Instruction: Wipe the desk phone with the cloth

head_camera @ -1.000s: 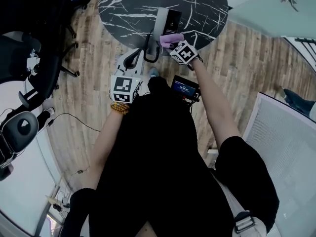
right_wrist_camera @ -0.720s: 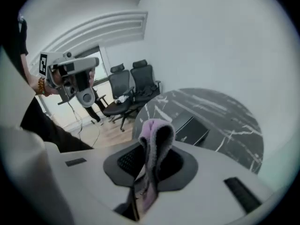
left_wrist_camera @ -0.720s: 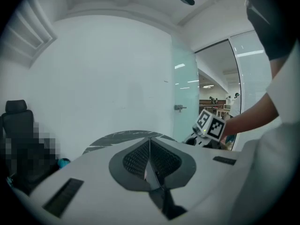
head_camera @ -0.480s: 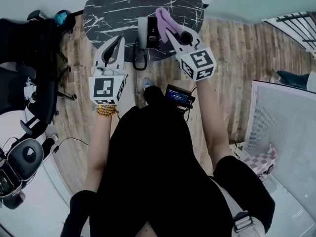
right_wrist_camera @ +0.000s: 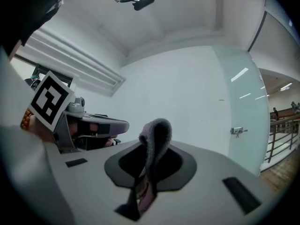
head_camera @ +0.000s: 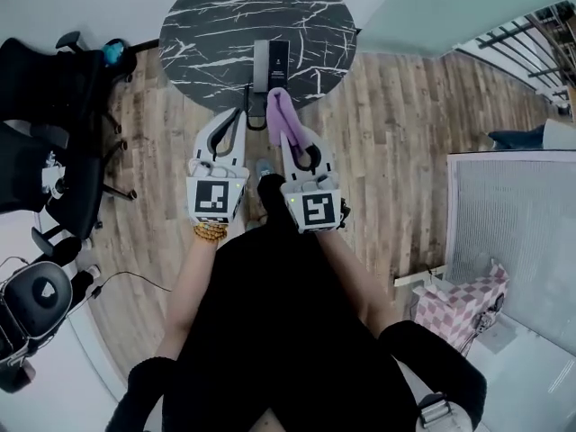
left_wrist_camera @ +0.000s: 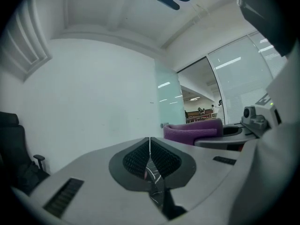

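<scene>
The black desk phone [head_camera: 270, 65] stands near the front edge of the round dark marble table [head_camera: 216, 25], its cord hanging off the edge. My right gripper [head_camera: 281, 122] is shut on the purple cloth [head_camera: 276, 111], held up in front of the table, short of the phone. The cloth [right_wrist_camera: 154, 139] folds over the jaw tips in the right gripper view. My left gripper [head_camera: 234, 118] is beside it, shut with nothing in it, its pads [left_wrist_camera: 150, 156] pressed together. Both gripper views point upward at a wall and ceiling.
Black office chairs [head_camera: 45, 106] stand at the left on the wooden floor [head_camera: 396, 124]. A white panel [head_camera: 513, 232] and a pink checked bag [head_camera: 463, 300] are at the right. A glass wall [right_wrist_camera: 246, 111] shows in the right gripper view.
Both grippers have pulled back from the table toward me and come close together. The cloth has left the phone and moved with the right gripper.
</scene>
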`<state>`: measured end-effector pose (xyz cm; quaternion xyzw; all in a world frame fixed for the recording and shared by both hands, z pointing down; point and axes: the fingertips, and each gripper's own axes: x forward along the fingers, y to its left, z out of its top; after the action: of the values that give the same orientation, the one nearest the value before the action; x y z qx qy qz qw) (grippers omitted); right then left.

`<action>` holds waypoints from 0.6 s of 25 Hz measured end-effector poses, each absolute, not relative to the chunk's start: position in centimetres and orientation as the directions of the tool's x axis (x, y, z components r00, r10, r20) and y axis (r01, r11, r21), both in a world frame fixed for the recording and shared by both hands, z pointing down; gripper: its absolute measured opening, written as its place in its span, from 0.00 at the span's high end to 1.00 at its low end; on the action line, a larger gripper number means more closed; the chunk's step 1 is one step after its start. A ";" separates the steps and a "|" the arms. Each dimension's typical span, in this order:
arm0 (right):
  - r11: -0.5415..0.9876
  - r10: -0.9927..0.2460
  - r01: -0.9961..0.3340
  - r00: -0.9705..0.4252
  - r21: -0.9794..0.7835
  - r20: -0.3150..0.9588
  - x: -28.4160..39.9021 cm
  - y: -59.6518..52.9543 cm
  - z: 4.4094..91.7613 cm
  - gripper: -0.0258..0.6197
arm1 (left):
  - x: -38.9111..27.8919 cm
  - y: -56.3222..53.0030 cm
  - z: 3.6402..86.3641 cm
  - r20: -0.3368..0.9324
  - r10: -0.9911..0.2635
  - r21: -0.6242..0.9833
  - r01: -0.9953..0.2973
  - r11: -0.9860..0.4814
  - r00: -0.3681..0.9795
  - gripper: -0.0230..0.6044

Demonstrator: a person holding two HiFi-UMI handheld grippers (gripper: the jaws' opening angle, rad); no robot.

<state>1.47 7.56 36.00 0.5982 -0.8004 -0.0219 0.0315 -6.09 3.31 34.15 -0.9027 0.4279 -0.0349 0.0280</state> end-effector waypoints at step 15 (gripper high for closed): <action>0.279 -0.960 -0.957 -0.276 0.083 0.042 -2.9 21.4 38.3 0.87 | -9.5 17.8 38.0 0.062 -0.769 -0.042 -0.768 -0.639 0.636 0.93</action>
<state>-2.85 21.41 38.32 0.6002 -0.7985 -0.0203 0.0418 -9.55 17.84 37.97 -0.9045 0.4249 -0.0371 0.0060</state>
